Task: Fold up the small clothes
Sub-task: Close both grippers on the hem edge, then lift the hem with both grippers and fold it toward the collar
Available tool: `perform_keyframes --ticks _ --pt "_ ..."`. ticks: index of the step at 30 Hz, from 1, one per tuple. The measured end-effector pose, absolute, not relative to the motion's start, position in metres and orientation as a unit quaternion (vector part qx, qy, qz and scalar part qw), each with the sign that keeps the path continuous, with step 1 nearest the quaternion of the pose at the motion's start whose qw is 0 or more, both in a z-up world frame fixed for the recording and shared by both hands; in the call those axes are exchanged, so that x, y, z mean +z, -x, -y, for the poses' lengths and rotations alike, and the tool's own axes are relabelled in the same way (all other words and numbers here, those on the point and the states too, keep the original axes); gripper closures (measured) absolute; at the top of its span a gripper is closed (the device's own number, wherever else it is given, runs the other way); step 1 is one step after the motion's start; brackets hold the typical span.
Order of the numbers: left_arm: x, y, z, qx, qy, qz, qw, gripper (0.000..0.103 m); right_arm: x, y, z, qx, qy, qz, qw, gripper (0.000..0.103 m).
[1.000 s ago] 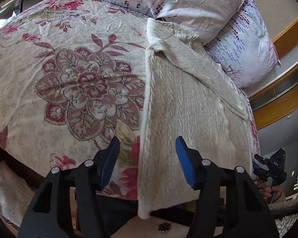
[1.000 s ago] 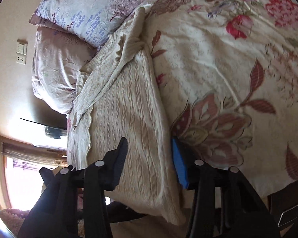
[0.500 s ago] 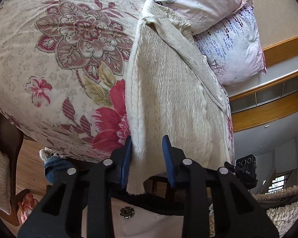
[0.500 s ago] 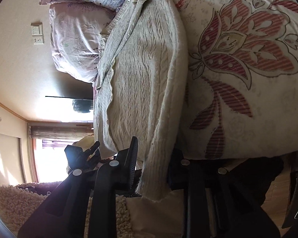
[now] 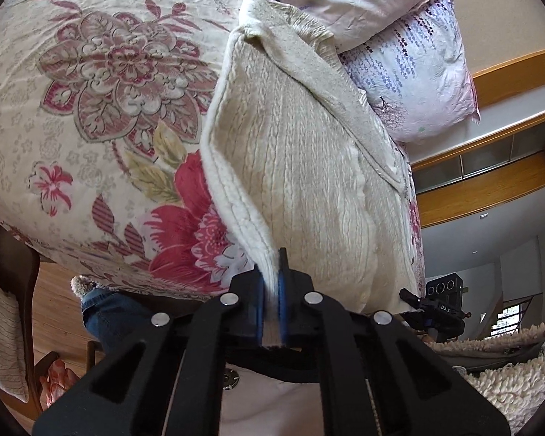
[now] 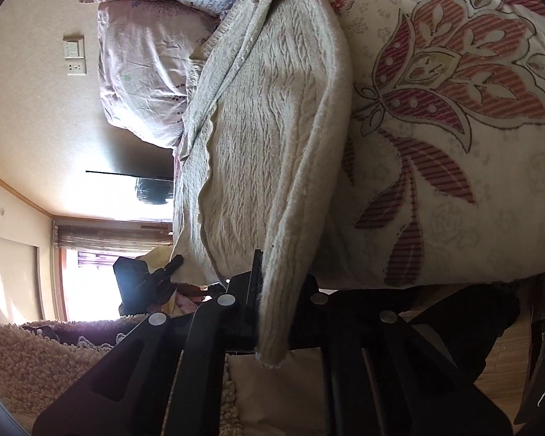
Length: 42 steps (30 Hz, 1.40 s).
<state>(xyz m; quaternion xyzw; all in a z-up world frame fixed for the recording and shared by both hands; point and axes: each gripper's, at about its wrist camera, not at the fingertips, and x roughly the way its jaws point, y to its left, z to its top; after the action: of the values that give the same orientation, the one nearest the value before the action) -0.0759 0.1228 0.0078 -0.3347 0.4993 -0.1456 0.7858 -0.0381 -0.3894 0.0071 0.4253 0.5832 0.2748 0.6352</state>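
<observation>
A cream cable-knit sweater (image 5: 309, 167) lies lengthwise on the floral bedspread (image 5: 101, 109), its far end by the pillows. My left gripper (image 5: 271, 283) is shut on the sweater's near left hem corner, which is raised off the bed. In the right wrist view the same sweater (image 6: 272, 116) runs up the frame, and my right gripper (image 6: 272, 290) is shut on its near right hem corner. The right gripper also shows in the left wrist view (image 5: 428, 309) at the lower right.
Two floral pillows (image 5: 399, 43) lie at the head of the bed, touching the sweater's far end. A wooden shelf and wall (image 5: 490, 167) are beyond the bed. A fluffy rug (image 6: 25, 363) and wood floor (image 5: 58, 290) lie below the bed's near edge.
Both grippers went from open over the hem to shut on the sweater's near corners. The near edge has lifted off the bed.
</observation>
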Motion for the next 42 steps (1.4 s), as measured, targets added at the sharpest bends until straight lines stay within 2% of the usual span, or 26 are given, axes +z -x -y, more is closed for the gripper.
perform_keyframes --ticks 9,19,34,42 --pt "0.016 0.060 -0.132 -0.150 0.353 -0.474 0.793 0.097 0.007 0.032 0.397 0.271 -0.429 -0.567 0.649 0.094" --pt "0.033 0.036 -0.148 -0.141 0.377 -0.432 0.807 0.097 0.033 0.008 0.415 0.270 -0.470 -0.490 0.683 0.095" --pt "0.057 -0.037 -0.150 -0.134 0.358 -0.396 0.835 0.097 0.057 -0.057 0.411 0.259 -0.476 -0.428 0.723 0.095" --pt "0.081 -0.083 -0.150 -0.138 0.350 -0.362 0.853 0.097 0.089 -0.097 0.408 0.270 -0.444 -0.388 0.761 0.095"
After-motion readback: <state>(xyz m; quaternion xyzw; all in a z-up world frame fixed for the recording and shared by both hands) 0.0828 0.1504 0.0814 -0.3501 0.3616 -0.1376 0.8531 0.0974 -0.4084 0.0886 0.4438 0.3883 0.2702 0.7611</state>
